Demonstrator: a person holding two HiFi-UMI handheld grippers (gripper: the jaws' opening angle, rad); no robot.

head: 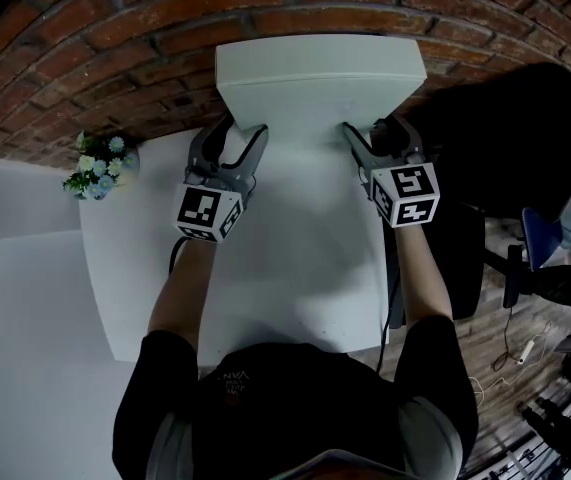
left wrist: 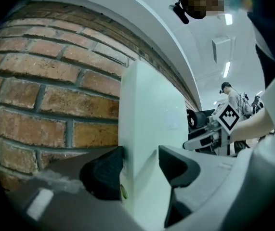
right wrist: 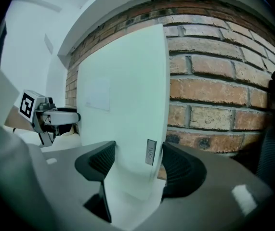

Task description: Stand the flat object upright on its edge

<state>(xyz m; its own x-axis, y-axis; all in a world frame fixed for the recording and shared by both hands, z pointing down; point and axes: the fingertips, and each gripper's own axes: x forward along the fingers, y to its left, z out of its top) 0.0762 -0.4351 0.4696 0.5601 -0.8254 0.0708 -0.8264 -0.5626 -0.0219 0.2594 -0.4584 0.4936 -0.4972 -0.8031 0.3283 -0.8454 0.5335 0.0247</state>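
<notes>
The white rectangular flat board [head: 320, 78] is standing nearly upright at the far end of the white worktop [head: 295, 258], its broad face turned toward the person and the red brick wall [head: 115, 58] lying just behind it. Whether its lower edge is resting on the worktop or hanging slightly above it cannot be told.

The left gripper [head: 243, 133] is clamping the board's left side edge. The outer pad is pressing on the rear face and the inner jaw is lying against the front face. The right gripper [head: 367, 130] is gripping the right side edge in the same way, with the board filling the gap between its ribbed pads.

A grip on both opposite edges is serving a clear purpose: a tall, thin panel is prone to tipping forward or back, and two low holds are restraining it from both sides. The task appears to be near completion. Release is judged to call for care, since the narrow base offers little stability.

A small bunch of pale flowers [head: 100, 165] is sitting at the worktop's far left corner, well apart from the board.
</notes>
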